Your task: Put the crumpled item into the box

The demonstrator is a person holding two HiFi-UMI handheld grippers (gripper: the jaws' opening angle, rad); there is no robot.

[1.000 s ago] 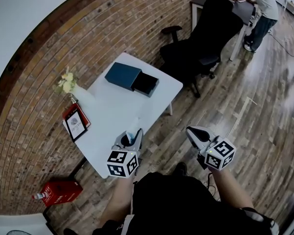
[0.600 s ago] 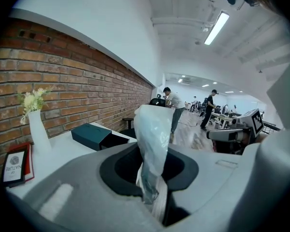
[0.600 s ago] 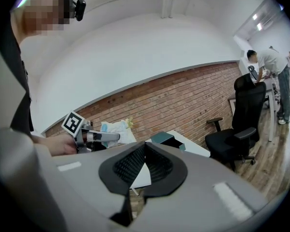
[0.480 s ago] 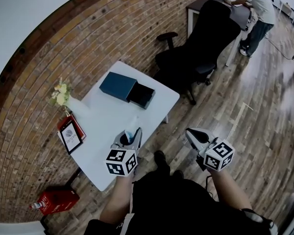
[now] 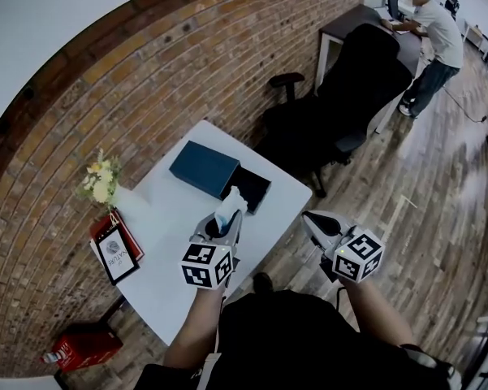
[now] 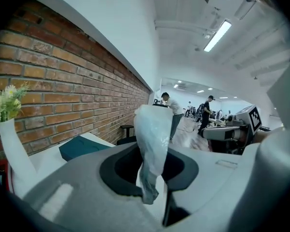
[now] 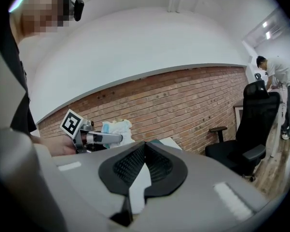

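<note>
Left gripper (image 5: 226, 222) (image 6: 152, 175): fingers pinching a crumpled pale white wad (image 5: 230, 204) (image 6: 152, 129), tissue or thin plastic, hard to say which. The wad sticks up past the fingertips, with its lower end trapped between the pads. It's held in the air over the white rectangular bench (image 5: 166, 242). From the head view it sits close to the box's tray, but not inside.

Dark teal flat box (image 5: 204, 168) (image 6: 81, 147) lies on the bench's far half, towards the brick wall. Its black inner tray (image 5: 250, 190) is slid out on the chair side, open on top.

Right gripper (image 5: 315, 221) (image 7: 145, 148): fingers pressed together at the tips, nothing in them. It's held off the bench edge, over the wood floor.

Also on the bench: a white vase with pale yellow flowers (image 5: 105, 184) (image 6: 9, 139) and a red-backed framed card (image 5: 114, 250). Black office chair (image 5: 341, 96) stands just beyond the bench. A person (image 5: 434, 35) stands at a far desk.
</note>
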